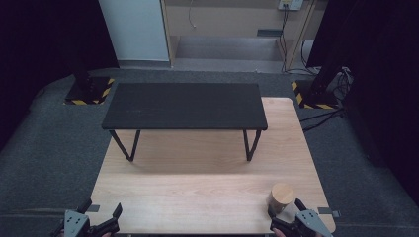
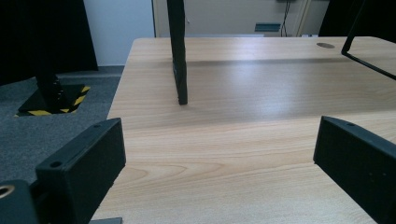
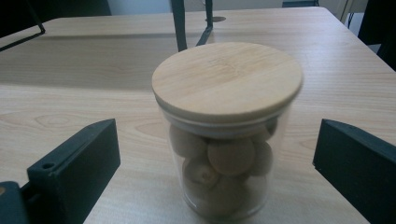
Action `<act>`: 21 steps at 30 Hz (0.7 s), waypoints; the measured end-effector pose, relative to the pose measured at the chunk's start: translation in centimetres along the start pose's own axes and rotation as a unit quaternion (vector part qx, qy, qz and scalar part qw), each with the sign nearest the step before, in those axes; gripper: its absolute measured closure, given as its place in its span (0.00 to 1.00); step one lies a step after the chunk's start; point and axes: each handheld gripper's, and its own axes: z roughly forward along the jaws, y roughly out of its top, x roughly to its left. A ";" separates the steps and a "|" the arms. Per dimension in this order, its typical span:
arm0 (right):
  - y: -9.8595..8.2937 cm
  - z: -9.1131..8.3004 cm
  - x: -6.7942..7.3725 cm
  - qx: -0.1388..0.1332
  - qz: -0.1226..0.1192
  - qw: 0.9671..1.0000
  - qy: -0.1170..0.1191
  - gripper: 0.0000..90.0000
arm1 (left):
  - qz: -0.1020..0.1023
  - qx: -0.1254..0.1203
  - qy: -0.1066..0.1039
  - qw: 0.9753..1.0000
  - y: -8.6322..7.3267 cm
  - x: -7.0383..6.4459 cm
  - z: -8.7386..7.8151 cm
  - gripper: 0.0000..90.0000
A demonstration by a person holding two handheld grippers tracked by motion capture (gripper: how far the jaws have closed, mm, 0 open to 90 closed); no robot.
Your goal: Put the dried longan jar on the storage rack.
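A clear glass jar (image 3: 224,163) with a round wooden lid (image 3: 228,79) stands upright near the table's front right corner, filled with several brown balls. In the high view the jar (image 1: 282,196) sits just ahead of my right gripper (image 1: 285,209). That gripper (image 3: 217,163) is open, its jaws wide on either side of the jar and apart from the glass. My left gripper (image 1: 103,211) is at the front left corner of the table, open, with bare wood between its jaws (image 2: 219,158).
A low black bench (image 1: 185,105) on thin black legs (image 2: 178,51) stands across the far half of the light wooden table (image 1: 197,187). Grey carpet surrounds the table. Black stands with yellow-striped bases (image 1: 89,91) sit at both far corners, and cables (image 1: 321,116) run at the right.
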 end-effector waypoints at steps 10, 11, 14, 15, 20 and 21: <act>0.2 2.3 0.2 0.004 0.000 1.000 -0.009 0.05 | -0.001 0.001 0.002 1.000 0.0 0.1 0.0 0.01; 0.3 2.4 0.2 0.005 -0.001 1.000 -0.010 0.06 | -0.001 0.001 0.002 1.000 0.0 0.1 0.1 0.01; 0.2 2.6 0.2 0.005 -0.003 1.000 -0.011 0.09 | -0.002 0.002 0.002 1.000 0.0 0.2 0.1 0.01; 0.2 2.6 0.2 0.006 -0.003 1.000 -0.011 0.10 | -0.002 0.002 0.002 1.000 0.0 0.2 0.1 0.01; 0.2 2.7 0.3 0.009 -0.002 1.000 -0.016 0.21 | -0.002 0.005 0.001 1.000 0.0 0.2 0.2 0.01; 0.2 2.7 0.3 0.010 -0.004 1.000 -0.017 0.24 | -0.002 0.005 0.001 1.000 0.1 0.2 0.2 0.01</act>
